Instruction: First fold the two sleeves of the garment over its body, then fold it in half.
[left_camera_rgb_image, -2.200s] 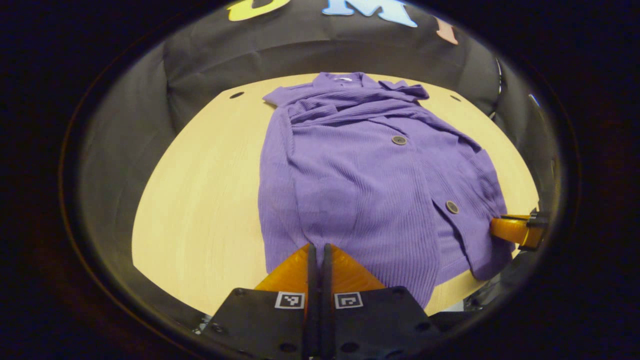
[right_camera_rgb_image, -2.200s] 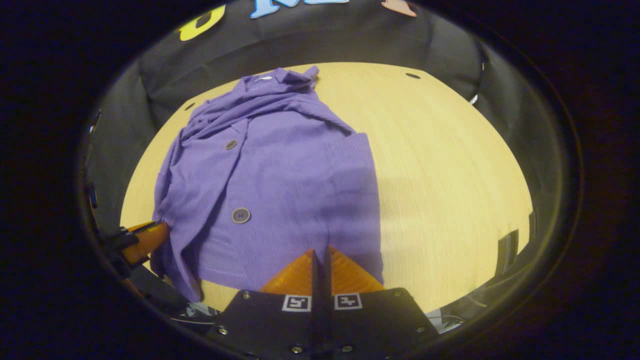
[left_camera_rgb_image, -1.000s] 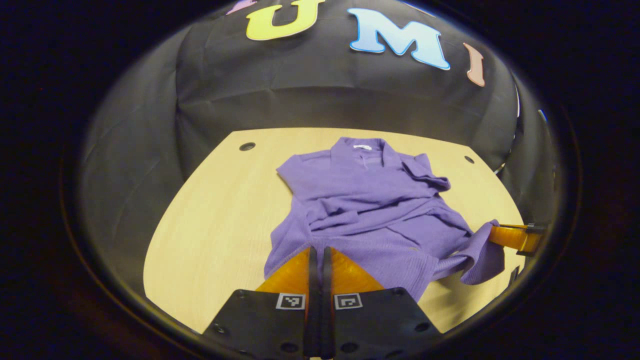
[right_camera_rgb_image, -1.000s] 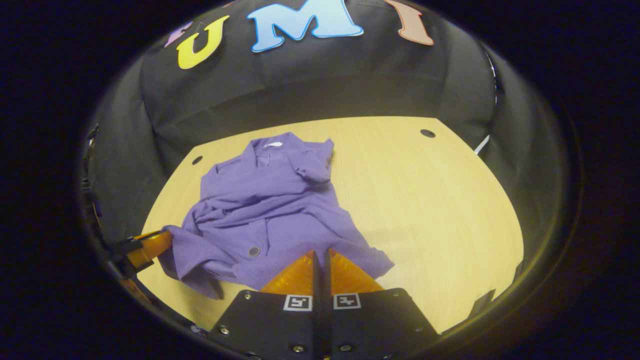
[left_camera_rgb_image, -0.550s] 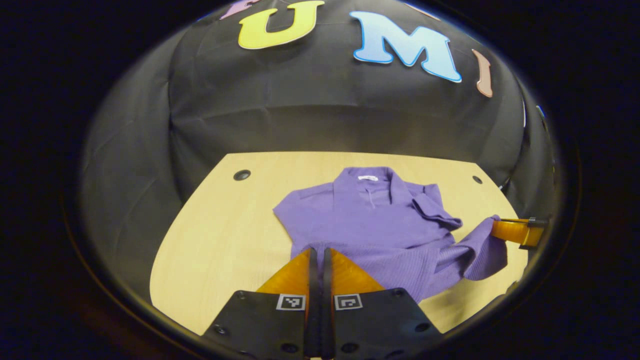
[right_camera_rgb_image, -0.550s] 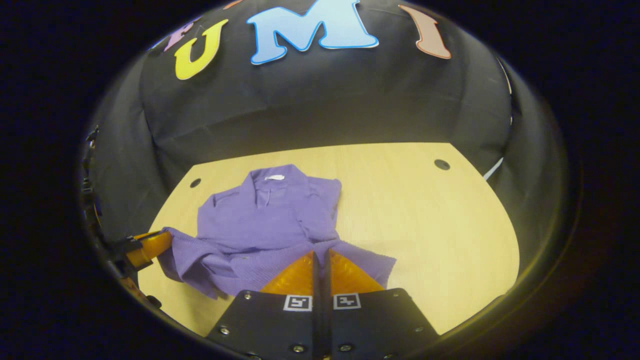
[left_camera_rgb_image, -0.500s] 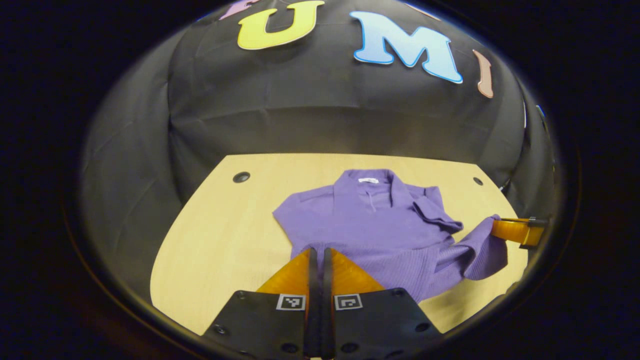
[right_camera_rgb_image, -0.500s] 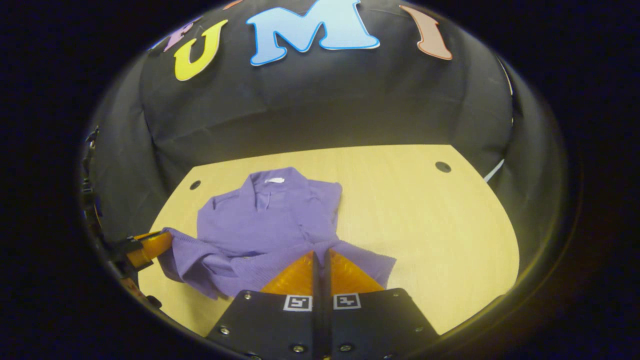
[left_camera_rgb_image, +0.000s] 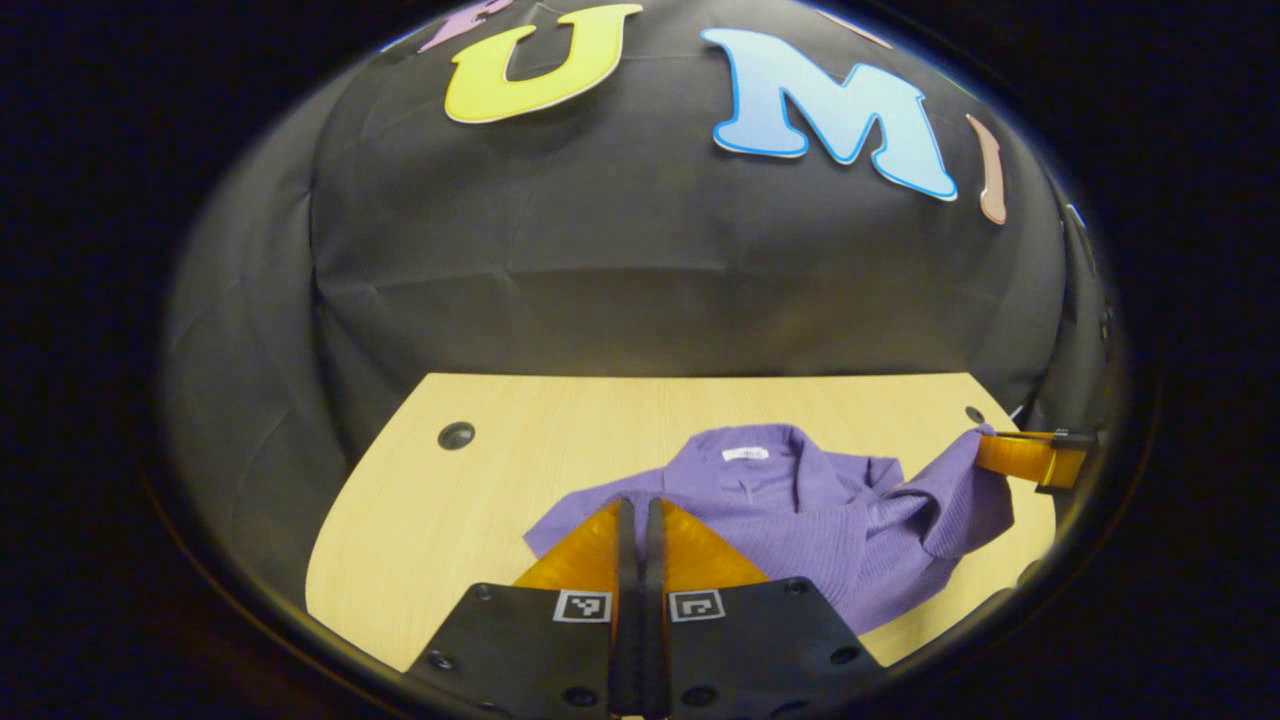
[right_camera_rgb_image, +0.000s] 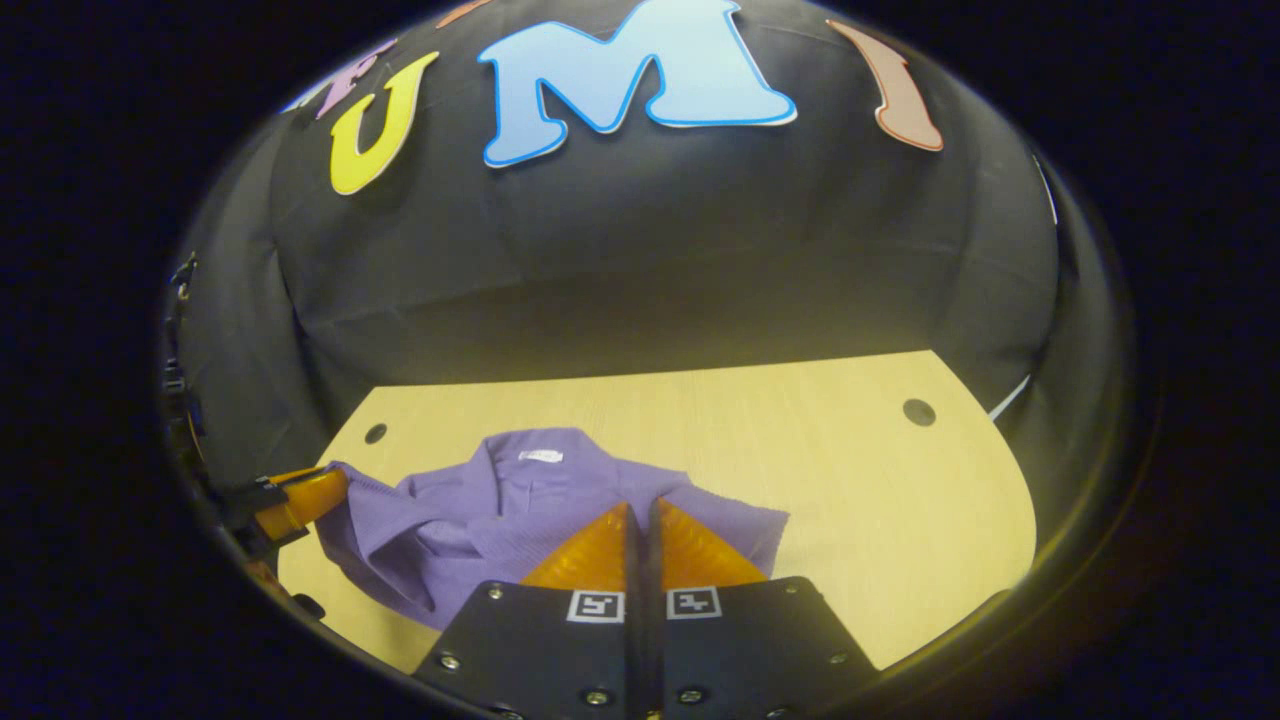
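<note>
We hold the garment (left_camera_rgb_image: 800, 510) hem pinched in both left gripper (left_camera_rgb_image: 634, 515) and right gripper (right_camera_rgb_image: 640, 515) — uneven release risks a skewed half-fold over the collar (right_camera_rgb_image: 530, 465).

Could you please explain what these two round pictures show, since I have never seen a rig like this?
A person holds a two-finger gripper in each hand, and a fisheye camera rides on each one. The left gripper view looks along the left gripper; its orange fingers are closed on the hem of a purple garment. The right gripper view looks along the right gripper, also closed on the hem. Each view shows the other gripper at its edge, gripping the cloth. The garment lies on a wooden table, collar toward the far wall, its hem lifted for folding in half.
</note>
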